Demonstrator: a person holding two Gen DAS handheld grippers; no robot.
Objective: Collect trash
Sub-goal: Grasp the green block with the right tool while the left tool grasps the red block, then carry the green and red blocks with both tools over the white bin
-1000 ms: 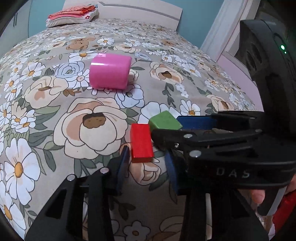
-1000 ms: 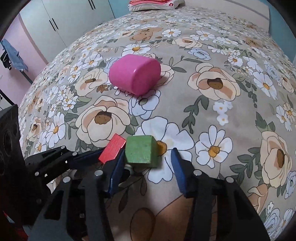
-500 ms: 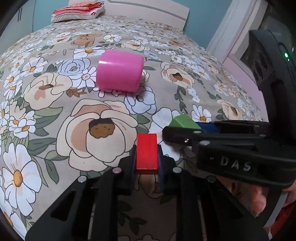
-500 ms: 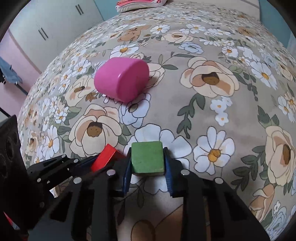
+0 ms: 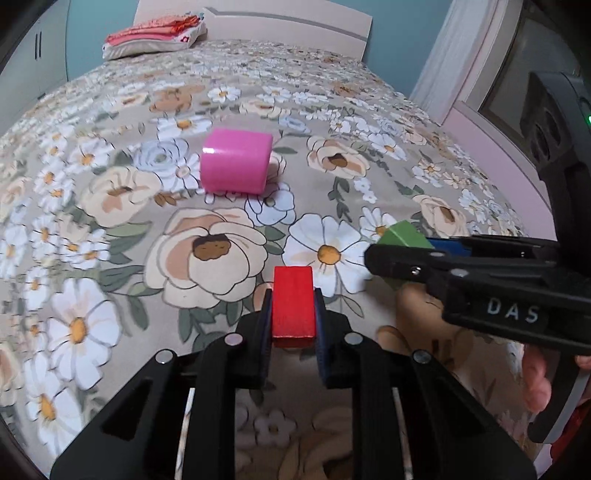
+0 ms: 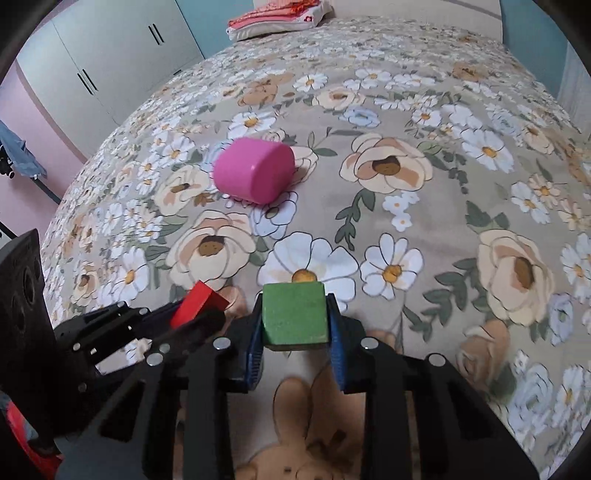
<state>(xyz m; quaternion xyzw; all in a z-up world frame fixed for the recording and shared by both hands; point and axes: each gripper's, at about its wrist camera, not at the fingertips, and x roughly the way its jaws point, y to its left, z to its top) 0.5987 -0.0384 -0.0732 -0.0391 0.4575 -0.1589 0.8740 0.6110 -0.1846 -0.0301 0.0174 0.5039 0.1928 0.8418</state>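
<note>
My left gripper (image 5: pixel 292 310) is shut on a red block (image 5: pixel 293 305), held just above the floral bedspread. In the right wrist view my right gripper (image 6: pixel 294 320) is shut on a green cube (image 6: pixel 294 314), also lifted off the cover. Each gripper shows in the other's view: the right gripper (image 5: pixel 402 254) with the green cube (image 5: pixel 403 233) at the right, the left gripper (image 6: pixel 188 314) with the red block (image 6: pixel 197 302) at the lower left. A pink cup (image 5: pixel 235 166) lies on its side farther up the bed, also seen as the pink cup (image 6: pixel 255 175).
The floral bedspread (image 5: pixel 110 240) covers the whole bed. Folded clothes on a pillow (image 5: pixel 155 35) sit by the white headboard (image 5: pixel 288 22). White wardrobe doors (image 6: pixel 110 59) stand at the left, a curtain and window (image 5: pixel 480 55) at the right.
Both grippers closed from open onto their blocks, the left on the red one, the right on the green one, then rose off the bedspread with them.
</note>
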